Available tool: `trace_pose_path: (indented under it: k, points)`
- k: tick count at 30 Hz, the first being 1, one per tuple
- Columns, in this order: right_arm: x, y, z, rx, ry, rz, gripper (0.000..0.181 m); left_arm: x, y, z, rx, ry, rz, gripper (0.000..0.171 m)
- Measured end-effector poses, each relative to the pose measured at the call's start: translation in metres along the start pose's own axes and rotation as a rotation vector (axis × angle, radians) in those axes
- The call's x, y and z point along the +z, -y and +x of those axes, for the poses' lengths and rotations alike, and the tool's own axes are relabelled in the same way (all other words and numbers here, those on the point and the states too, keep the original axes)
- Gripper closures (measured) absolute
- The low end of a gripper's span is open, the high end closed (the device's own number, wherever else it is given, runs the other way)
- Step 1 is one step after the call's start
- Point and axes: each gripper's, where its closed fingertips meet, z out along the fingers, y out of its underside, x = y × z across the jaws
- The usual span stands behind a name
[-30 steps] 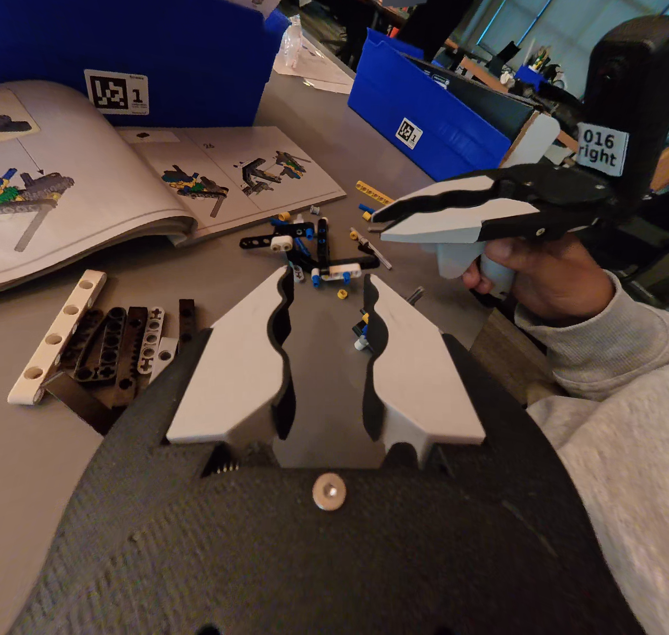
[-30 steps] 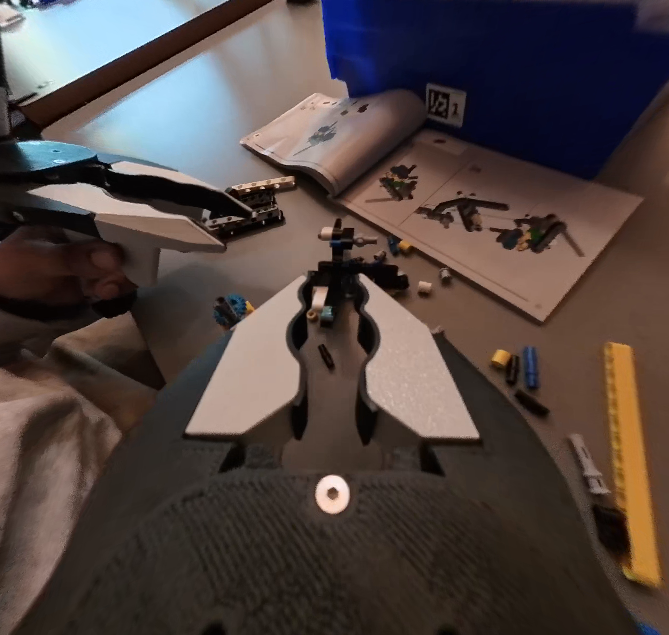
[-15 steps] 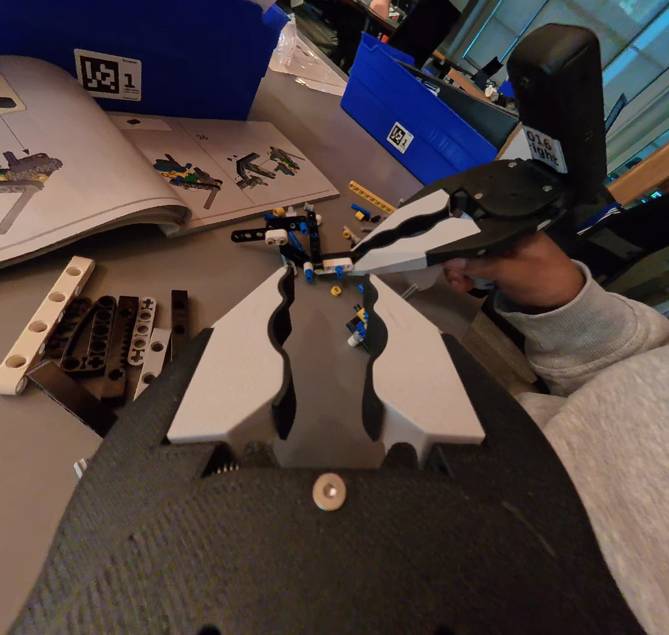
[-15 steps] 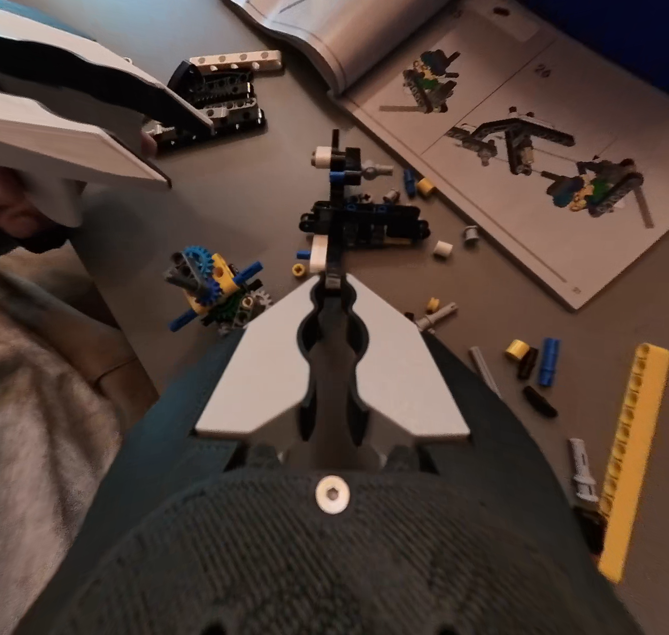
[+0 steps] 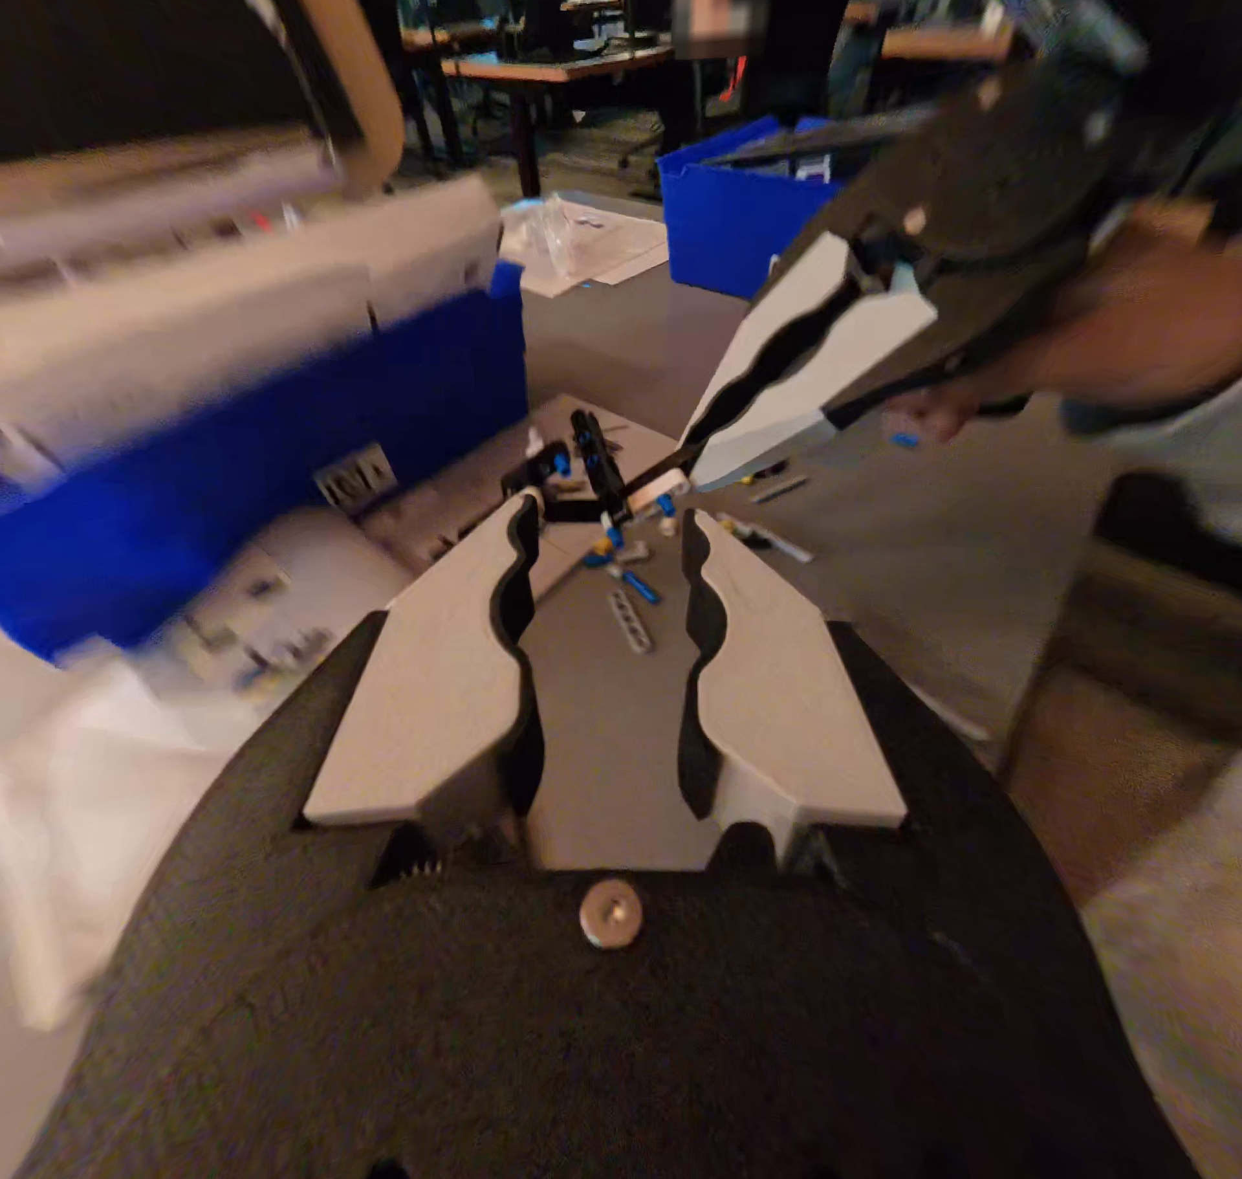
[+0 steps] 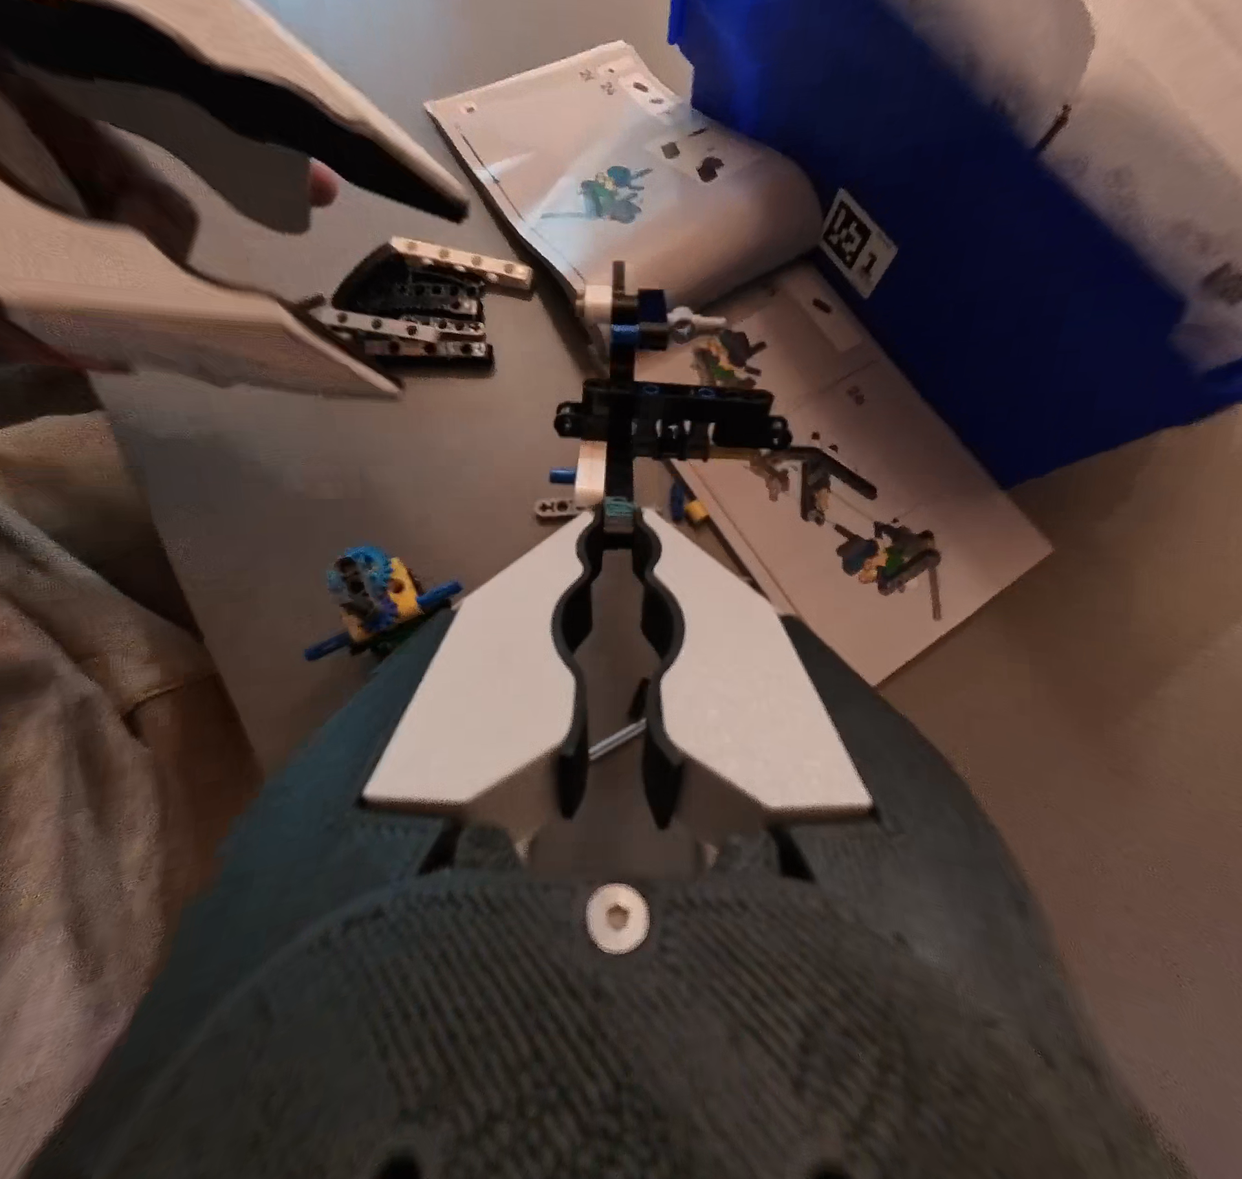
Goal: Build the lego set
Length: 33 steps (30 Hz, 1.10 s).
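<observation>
Right tool (image 6: 618, 528) clamped at its tips on the black frame (image 6: 645, 407), which is lifted above the table (image 6: 282, 461) and the open booklet (image 6: 874, 474). Left tool (image 5: 605, 528) spread wide and empty, its tips near the frame (image 5: 591, 468). A gear block (image 6: 376, 595) and stacked beams (image 6: 430, 313) lie on the table; a blue bin (image 6: 941, 219) stands behind the booklet.

Bare grey surface (image 6: 376, 24) lay open on the far left. The blue bin (image 6: 941, 219) walled the right, with the open manual (image 6: 840, 474) spread before it. A stack of beams (image 6: 417, 313), a gear cluster (image 6: 373, 599) and the raised black assembly (image 6: 625, 400) crowded the middle, where the left hand-held gripper (image 6: 417, 299) hovered, jaws apart.
</observation>
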Motion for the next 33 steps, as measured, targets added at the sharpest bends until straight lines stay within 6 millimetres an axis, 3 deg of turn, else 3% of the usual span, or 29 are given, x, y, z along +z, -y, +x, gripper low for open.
trace_pose_path:
  k: [2,4,7,12,20,27,30,33]
  points:
    - [-0.005,0.011,-0.004,0.015,0.044,-0.014,0.175,0.009,0.01,0.008,0.241,0.037,-0.011,0.136]
    - [-0.01,0.02,-0.006,0.032,0.069,-0.035,0.175,0.02,0.013,0.021,0.363,0.007,-0.025,0.139]
    - [-0.017,0.026,-0.006,0.031,0.086,-0.085,0.175,0.027,0.011,0.03,0.308,-0.051,-0.056,0.139]
    - [-0.025,0.033,-0.014,0.061,0.161,-0.104,0.175,0.029,0.007,0.022,0.38,0.024,-0.098,0.14]
    - [-0.028,0.035,-0.023,0.084,0.163,-0.094,0.173,0.028,0.009,0.027,0.327,0.008,-0.06,0.159]
    - [-0.033,0.05,-0.026,0.104,0.171,0.044,0.165,0.02,0.025,0.013,0.014,-0.031,0.086,0.167]
    - [-0.037,0.058,-0.022,0.085,0.123,0.104,0.16,0.012,0.033,-0.002,-0.245,-0.086,0.176,0.167]
    - [-0.047,0.071,-0.008,0.041,-0.001,0.201,0.152,-0.001,0.043,-0.026,-0.617,-0.188,0.306,0.167]
